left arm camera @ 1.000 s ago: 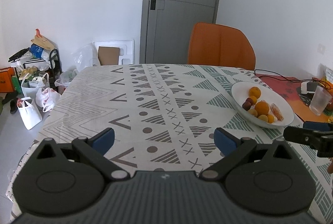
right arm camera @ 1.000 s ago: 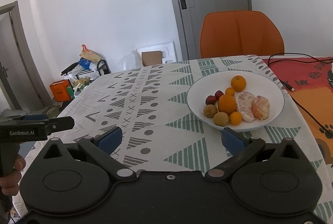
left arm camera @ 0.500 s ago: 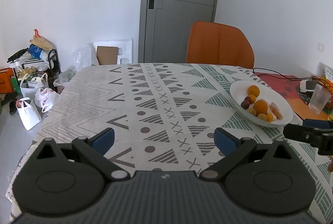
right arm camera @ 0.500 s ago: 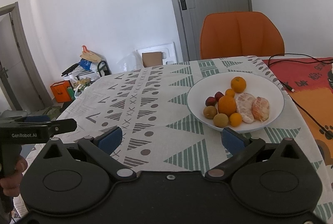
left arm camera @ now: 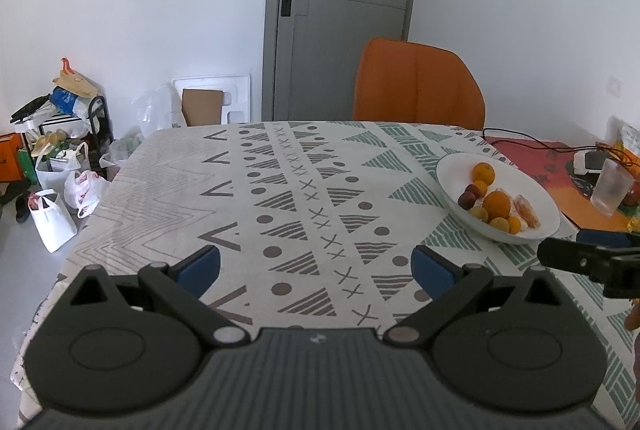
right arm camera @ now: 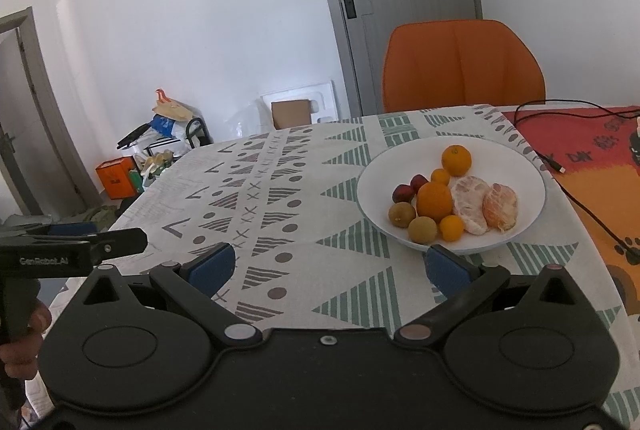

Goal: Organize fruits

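A white bowl (right arm camera: pixel 520 166) (left arm camera: pixel 452 170) sits on the patterned tablecloth toward the right. It holds two oranges (right arm camera: pixel 435 201), small tangerines (right arm camera: pixel 452 228), two kiwis (right arm camera: pixel 401 215), dark red plums (right arm camera: pixel 401 192) and peeled citrus pieces (right arm camera: pixel 500 206). My right gripper (right arm camera: pixel 326 270) is open and empty, just in front of the bowl's near rim. My left gripper (left arm camera: pixel 316 266) is open and empty over the near middle of the table, left of the bowl. Each gripper shows at the edge of the other's view.
An orange chair (left arm camera: pixel 418 84) stands behind the table (left arm camera: pixel 280 166). A red-orange mat (right arm camera: pixel 592 150) with a black cable (right arm camera: pixel 576 198) lies right of the bowl, and a clear cup (left arm camera: pixel 610 186) stands there. Bags and boxes (left arm camera: pixel 52 166) crowd the floor at the left.
Both grippers have drifted slightly; the bowl sits a little farther right in the left wrist view. Both stay open and empty.
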The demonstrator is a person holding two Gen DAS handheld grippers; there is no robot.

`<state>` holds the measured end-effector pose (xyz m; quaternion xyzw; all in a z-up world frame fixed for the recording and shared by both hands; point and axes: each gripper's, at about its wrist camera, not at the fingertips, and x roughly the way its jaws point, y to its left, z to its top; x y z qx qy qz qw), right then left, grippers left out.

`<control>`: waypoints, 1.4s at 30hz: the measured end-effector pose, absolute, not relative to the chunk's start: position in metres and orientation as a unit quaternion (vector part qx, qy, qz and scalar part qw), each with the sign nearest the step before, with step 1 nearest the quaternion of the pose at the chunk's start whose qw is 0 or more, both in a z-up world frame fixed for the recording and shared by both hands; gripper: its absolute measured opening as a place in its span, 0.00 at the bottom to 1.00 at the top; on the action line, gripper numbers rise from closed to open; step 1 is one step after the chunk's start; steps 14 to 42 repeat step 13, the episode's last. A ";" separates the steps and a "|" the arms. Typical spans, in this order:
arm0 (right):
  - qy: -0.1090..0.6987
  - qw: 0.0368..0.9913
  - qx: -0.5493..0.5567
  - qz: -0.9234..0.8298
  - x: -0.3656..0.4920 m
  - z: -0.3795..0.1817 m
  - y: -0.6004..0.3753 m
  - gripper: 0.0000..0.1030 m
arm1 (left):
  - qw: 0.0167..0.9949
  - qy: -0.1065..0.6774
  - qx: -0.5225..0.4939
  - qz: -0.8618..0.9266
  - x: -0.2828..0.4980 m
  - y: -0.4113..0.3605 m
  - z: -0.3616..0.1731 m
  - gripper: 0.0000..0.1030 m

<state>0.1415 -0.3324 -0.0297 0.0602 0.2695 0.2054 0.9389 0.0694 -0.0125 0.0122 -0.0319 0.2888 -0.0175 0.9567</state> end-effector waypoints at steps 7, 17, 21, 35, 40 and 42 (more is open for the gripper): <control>0.268 0.940 0.060 0.203 0.142 -0.030 -0.334 1.00 | 0.956 0.292 -0.025 -0.018 0.070 -0.016 0.012 0.98; 0.272 0.939 0.060 0.202 0.144 -0.034 -0.333 1.00 | 0.956 0.293 -0.026 -0.020 0.069 -0.015 0.012 0.98; 0.272 0.939 0.060 0.202 0.144 -0.034 -0.333 1.00 | 0.956 0.293 -0.026 -0.020 0.069 -0.015 0.012 0.98; 0.272 0.939 0.060 0.202 0.144 -0.034 -0.333 1.00 | 0.956 0.293 -0.026 -0.020 0.069 -0.015 0.012 0.98; 0.272 0.939 0.060 0.202 0.144 -0.034 -0.333 1.00 | 0.956 0.293 -0.026 -0.020 0.069 -0.015 0.012 0.98; 0.272 0.939 0.060 0.202 0.144 -0.034 -0.333 1.00 | 0.956 0.293 -0.026 -0.020 0.069 -0.015 0.012 0.98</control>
